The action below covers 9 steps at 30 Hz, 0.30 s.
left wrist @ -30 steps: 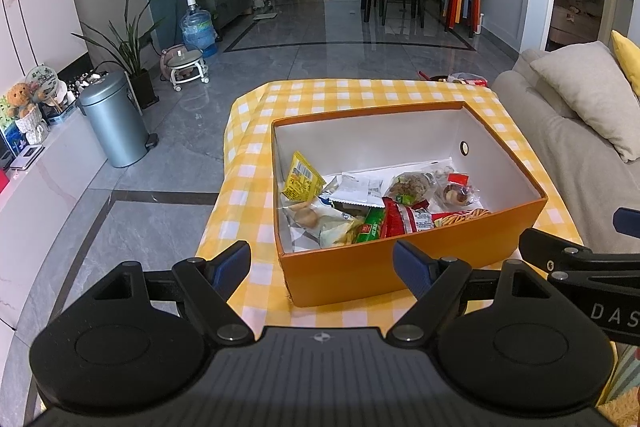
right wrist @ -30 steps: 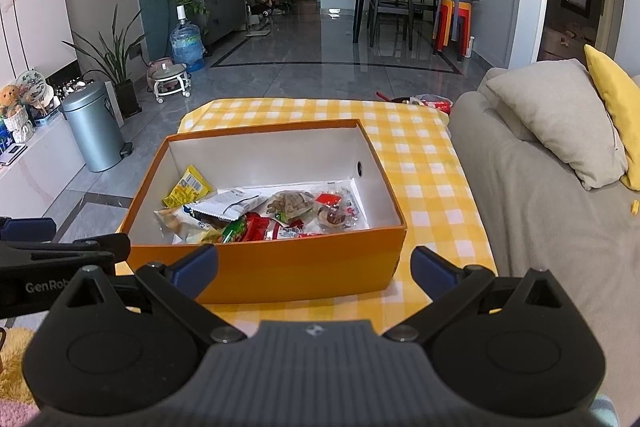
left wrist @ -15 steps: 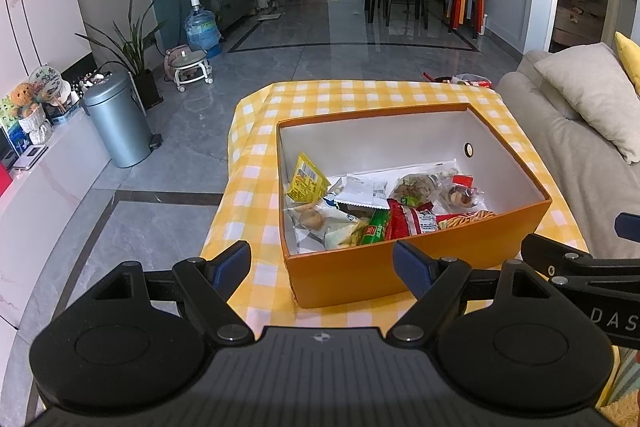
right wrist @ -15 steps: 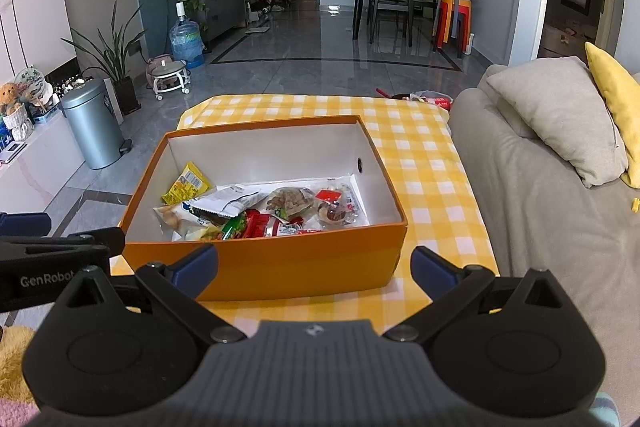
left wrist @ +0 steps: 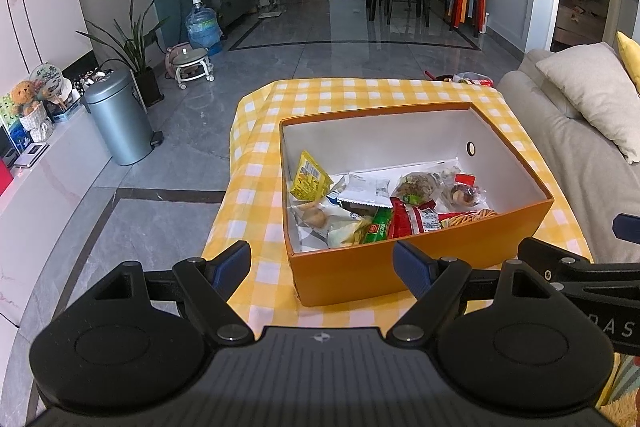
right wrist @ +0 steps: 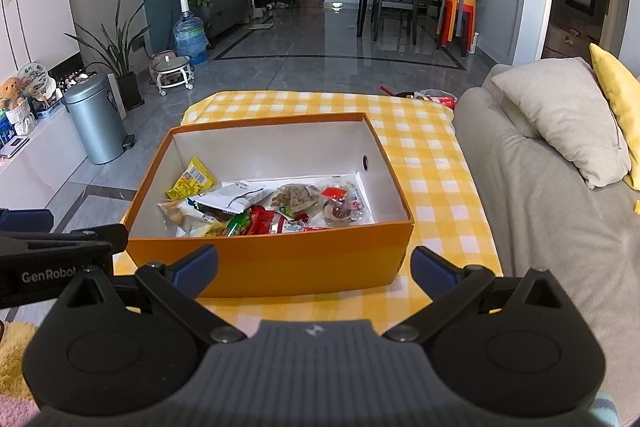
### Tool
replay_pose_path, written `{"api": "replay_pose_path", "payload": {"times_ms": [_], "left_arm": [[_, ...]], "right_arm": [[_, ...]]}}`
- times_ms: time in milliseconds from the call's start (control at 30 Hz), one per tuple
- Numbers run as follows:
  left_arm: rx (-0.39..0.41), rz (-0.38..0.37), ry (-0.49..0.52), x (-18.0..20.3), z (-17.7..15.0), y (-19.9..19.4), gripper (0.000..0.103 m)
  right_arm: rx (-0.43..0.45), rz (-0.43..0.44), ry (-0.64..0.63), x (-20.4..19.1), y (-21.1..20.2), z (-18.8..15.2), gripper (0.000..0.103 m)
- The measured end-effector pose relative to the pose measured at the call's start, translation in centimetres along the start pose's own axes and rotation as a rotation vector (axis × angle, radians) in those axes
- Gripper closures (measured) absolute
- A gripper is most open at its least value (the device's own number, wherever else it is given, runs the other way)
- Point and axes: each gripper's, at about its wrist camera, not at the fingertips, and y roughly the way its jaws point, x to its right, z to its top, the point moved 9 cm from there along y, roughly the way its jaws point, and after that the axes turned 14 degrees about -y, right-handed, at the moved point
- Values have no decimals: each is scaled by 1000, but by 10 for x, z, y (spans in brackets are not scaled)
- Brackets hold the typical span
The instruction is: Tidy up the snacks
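An orange box [left wrist: 400,269] with a white inside stands on the yellow checked tablecloth [left wrist: 256,163]; it also shows in the right wrist view [right wrist: 280,267]. Several snack packets lie in it, among them a yellow packet [left wrist: 308,175], a white packet [left wrist: 366,189] and a red packet [left wrist: 414,221]. My left gripper [left wrist: 322,265] is open and empty, held in front of the box's near wall. My right gripper [right wrist: 314,267] is open and empty, also just before the near wall.
A grey sofa [right wrist: 540,195] with a beige cushion [right wrist: 568,123] runs along the table's right. More packets [right wrist: 434,95] lie at the table's far right corner. A metal bin [left wrist: 118,117] stands on the floor at left.
Both grippers have drawn back and risen slightly, so the box sits a little farther off. Both stay open and empty.
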Motion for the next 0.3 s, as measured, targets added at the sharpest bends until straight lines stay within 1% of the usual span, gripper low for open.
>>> {"api": "replay_pose_path", "payload": {"times_ms": [300], "left_arm": [[11,-4,8,1,1,-1,8]], "right_arm": [[-13,9,-7,-3,1,-1,4]]}}
